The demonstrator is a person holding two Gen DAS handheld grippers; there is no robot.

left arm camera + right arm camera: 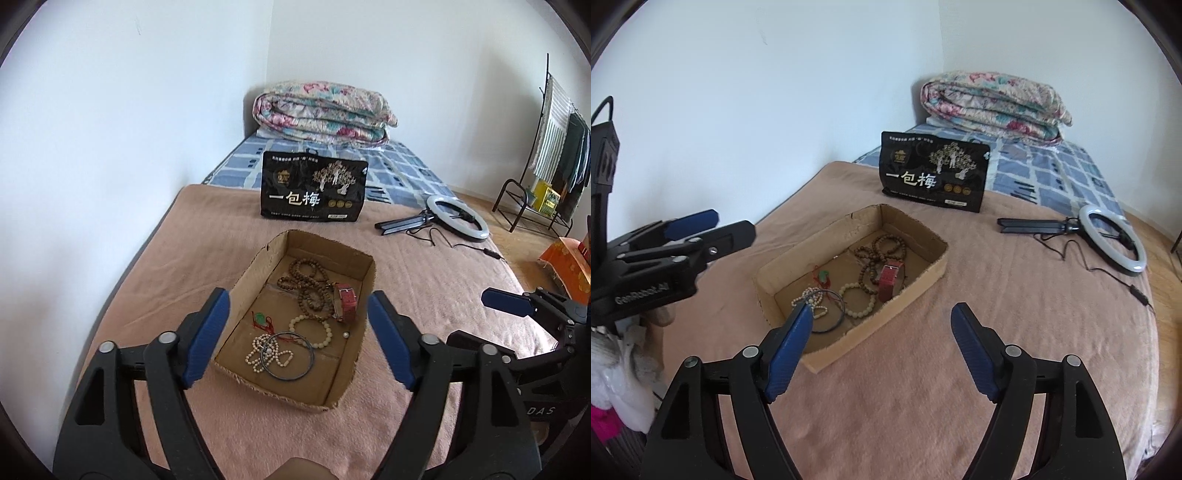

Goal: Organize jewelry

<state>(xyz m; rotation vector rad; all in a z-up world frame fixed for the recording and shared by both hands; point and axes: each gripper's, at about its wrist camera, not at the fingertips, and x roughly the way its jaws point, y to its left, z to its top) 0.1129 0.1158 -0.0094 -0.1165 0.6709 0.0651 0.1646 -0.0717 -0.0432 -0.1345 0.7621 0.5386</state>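
Observation:
A shallow cardboard box [354, 373] [923, 273] sits on the pink blanket. In it lie brown wooden beads [310, 288] [879, 251], a red-strapped watch [345, 302] [889, 282], a cream bead bracelet [312, 330] [857, 299], a small cream bead string [267, 352], a dark metal bangle [287, 354] [836, 317], a green pendant on red cord [261, 320] [823, 275] and a loose pearl [345, 335]. My left gripper [297, 306] is open and empty above the box's near end. My right gripper [882, 321] is open and empty at the box's front right side.
A black snack bag [314, 190] [934, 171] stands behind the box. A ring light with cable [458, 218] [1112, 240] lies to the right. A folded floral quilt [321, 110] [993, 105] lies at the bed's head. A clothes rack [554, 155] stands far right.

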